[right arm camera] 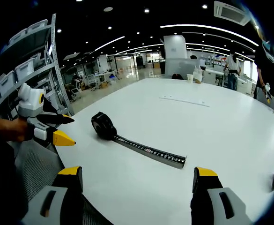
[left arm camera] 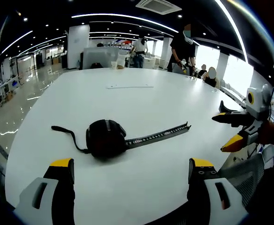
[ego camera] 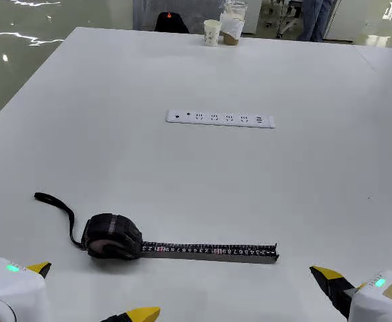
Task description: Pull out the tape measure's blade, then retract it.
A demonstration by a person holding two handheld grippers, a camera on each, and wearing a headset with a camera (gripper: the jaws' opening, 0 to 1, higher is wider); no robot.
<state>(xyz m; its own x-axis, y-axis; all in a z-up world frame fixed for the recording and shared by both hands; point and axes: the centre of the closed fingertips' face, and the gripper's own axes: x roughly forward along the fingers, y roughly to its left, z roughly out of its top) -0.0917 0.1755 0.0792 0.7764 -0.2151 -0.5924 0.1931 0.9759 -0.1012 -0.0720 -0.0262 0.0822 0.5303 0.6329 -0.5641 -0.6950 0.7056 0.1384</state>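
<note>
The left hand-held gripper (left arm camera: 131, 165) and right hand-held gripper (right arm camera: 137, 172) gape empty near the tape measure (ego camera: 112, 236); blade (ego camera: 209, 251) out, seemingly flat.

Both hand-held grippers (left arm camera: 131, 165) (right arm camera: 138, 172) — jaws apart

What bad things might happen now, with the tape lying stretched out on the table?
1. The rounded black tape measure case lies free, with the open left gripper and the open right gripper both apart from it. It might slip or roll when jaws close on it.
2. The dark numbered blade is out. If it retracts fast, its free end could whip.
3. The black wrist strap trails beside the case and might get pinched.
</note>
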